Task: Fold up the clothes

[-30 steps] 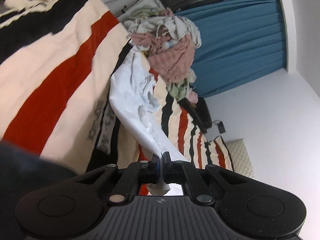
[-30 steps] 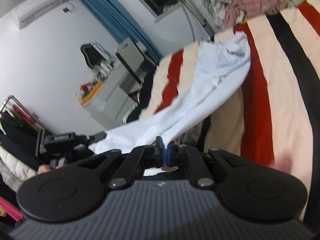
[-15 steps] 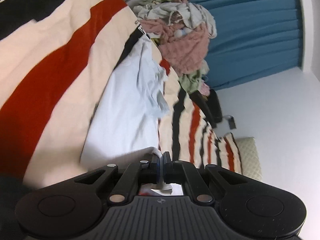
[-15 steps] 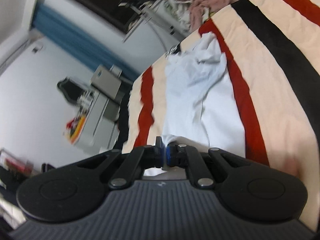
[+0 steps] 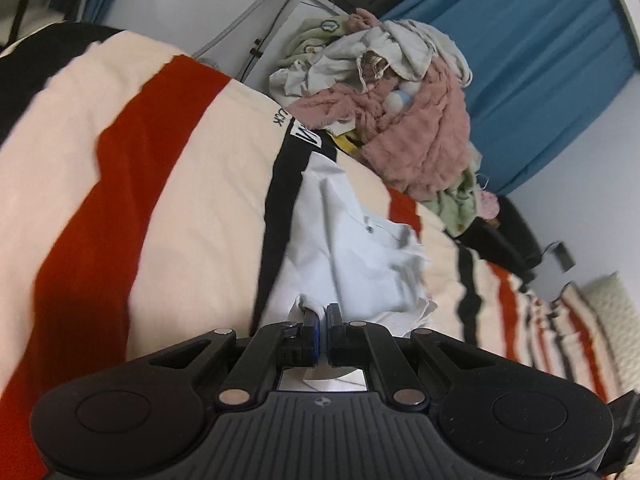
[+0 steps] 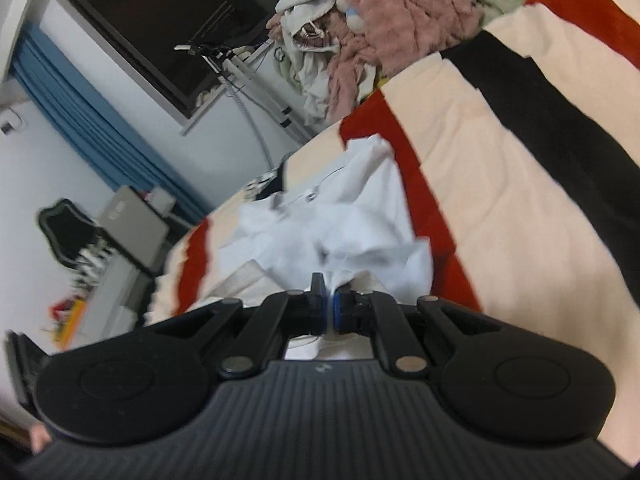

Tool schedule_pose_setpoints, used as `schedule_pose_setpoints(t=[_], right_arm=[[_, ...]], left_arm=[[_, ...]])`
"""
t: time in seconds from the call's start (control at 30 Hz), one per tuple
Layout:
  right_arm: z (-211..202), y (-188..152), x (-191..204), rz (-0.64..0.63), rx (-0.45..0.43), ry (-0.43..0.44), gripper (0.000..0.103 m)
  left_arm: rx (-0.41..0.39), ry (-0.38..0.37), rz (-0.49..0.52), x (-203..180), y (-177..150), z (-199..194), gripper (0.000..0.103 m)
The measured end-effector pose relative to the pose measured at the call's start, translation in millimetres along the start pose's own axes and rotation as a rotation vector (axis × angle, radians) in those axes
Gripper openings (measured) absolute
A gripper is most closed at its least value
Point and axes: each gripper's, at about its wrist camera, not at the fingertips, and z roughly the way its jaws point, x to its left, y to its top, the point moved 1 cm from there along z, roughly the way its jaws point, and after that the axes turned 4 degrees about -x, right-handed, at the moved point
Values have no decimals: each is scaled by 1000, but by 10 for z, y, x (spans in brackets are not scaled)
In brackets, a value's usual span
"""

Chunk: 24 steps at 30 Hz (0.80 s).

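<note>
A pale white shirt (image 5: 352, 252) lies crumpled on the striped bed cover (image 5: 168, 216). It also shows in the right wrist view (image 6: 344, 220). My left gripper (image 5: 323, 316) is shut on an edge of the shirt, low over the bed. My right gripper (image 6: 329, 296) is shut on another edge of the same shirt, with cloth bunched between the fingers. The shirt's far part with its collar lies rumpled ahead of both grippers.
A pile of unfolded clothes (image 5: 392, 92) with a pink fleece sits at the far end of the bed; it also shows in the right wrist view (image 6: 360, 20). Blue curtains (image 5: 520, 60) hang behind. A desk and chair (image 6: 100, 240) stand beside the bed.
Both grippers have come down from holding the shirt stretched in the air. The shirt now lies on the bed, bunched in front of them. Both stay shut on it.
</note>
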Motion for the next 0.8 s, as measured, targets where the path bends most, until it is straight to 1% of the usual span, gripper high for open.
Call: schedule_pose_setpoints(t=[0.17,0.23,0.3,0.37,0.4,0.43,0.47,0.5,0.53,0.6,0.63,0.73,0.8], right_arm=[[455,-52,-103,-91,-22,-60,8],[620,-72,-138,-125,-29,-83,8],[610,-80,-113,-129,-24,-93,8],[592,-87,-85,-134,-18,-103,10],[547,-92,-60,-138,-18,-105,17],[501,-96,-35,-142,-19,-107,40],[447,-102,-13,-144,-23,-108,53],[348,-119,3,-134,-46,-103,78],[246,-132,28,-132,-63,-97,85],[36,-150,120,-156,-97,-95,83],[-72,-156,183,-179,-116,-99,83],[-421,-226,398,-265,-179,-110,83],[-657,-286,544,-320,-220,-116,83]], left_arm=[[37,27,113,95,-8,560,4],[44,26,140,102,-39,636,4],[43,21,161,99,-66,658,4],[32,20,177,80,-74,615,7],[35,23,186,57,-78,572,16],[37,28,202,17,-86,510,31],[36,34,221,-29,-94,439,39],[29,40,246,-84,-106,349,53],[17,40,271,-143,-128,231,61],[-9,35,317,-267,-185,-20,67],[-21,29,340,-336,-220,-139,72],[-82,30,408,-537,-360,-537,78],[-130,37,431,-647,-468,-817,82]])
